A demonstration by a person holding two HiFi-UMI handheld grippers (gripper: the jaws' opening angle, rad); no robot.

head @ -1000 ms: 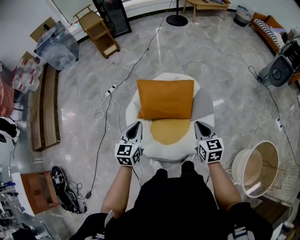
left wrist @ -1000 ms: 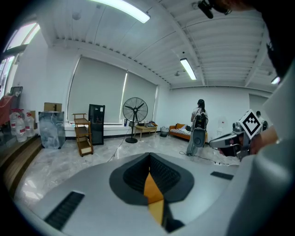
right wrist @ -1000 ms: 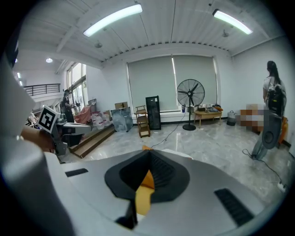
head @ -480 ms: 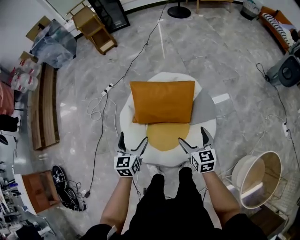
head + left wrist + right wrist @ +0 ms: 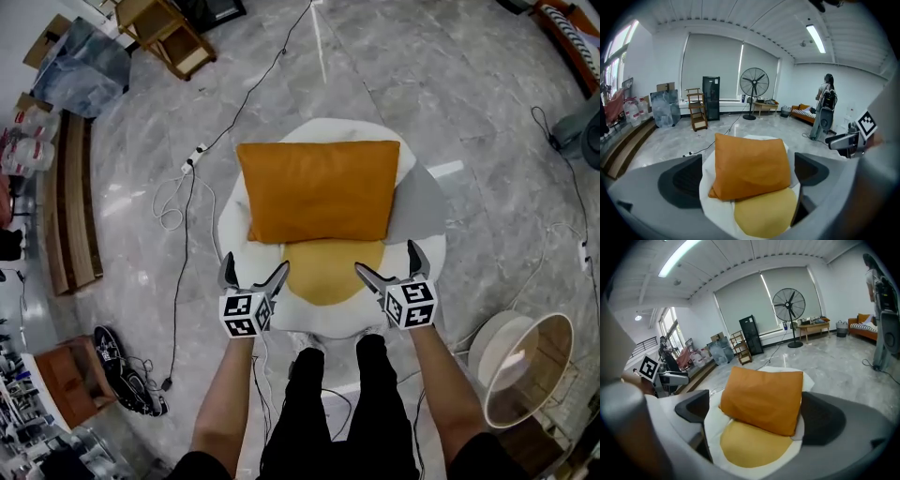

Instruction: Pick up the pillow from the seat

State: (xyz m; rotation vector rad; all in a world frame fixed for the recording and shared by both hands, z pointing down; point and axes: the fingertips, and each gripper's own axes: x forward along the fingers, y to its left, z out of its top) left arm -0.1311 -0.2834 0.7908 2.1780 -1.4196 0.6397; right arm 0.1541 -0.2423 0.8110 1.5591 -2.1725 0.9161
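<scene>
An orange pillow (image 5: 319, 190) lies on the back half of a round white seat (image 5: 232, 234) with a yellow centre (image 5: 323, 272). My left gripper (image 5: 253, 272) hovers over the seat's near left edge, and my right gripper (image 5: 387, 264) over its near right edge. Both sets of jaws are opening and stand wide, with nothing pressed between them. Both are short of the pillow and apart from it. In the left gripper view the pillow (image 5: 752, 164) shows ahead between the jaws, and likewise in the right gripper view (image 5: 761, 397).
A white cable (image 5: 192, 202) trails over the marble floor left of the seat. A wooden bench (image 5: 70, 216) and shoes (image 5: 122, 370) are at the left, a round tub (image 5: 525, 375) at the right. A person (image 5: 825, 110) and a standing fan (image 5: 754, 84) are far off.
Both grippers went from shut to wide open. The seat and pillow have come closer and now sit larger in the head view.
</scene>
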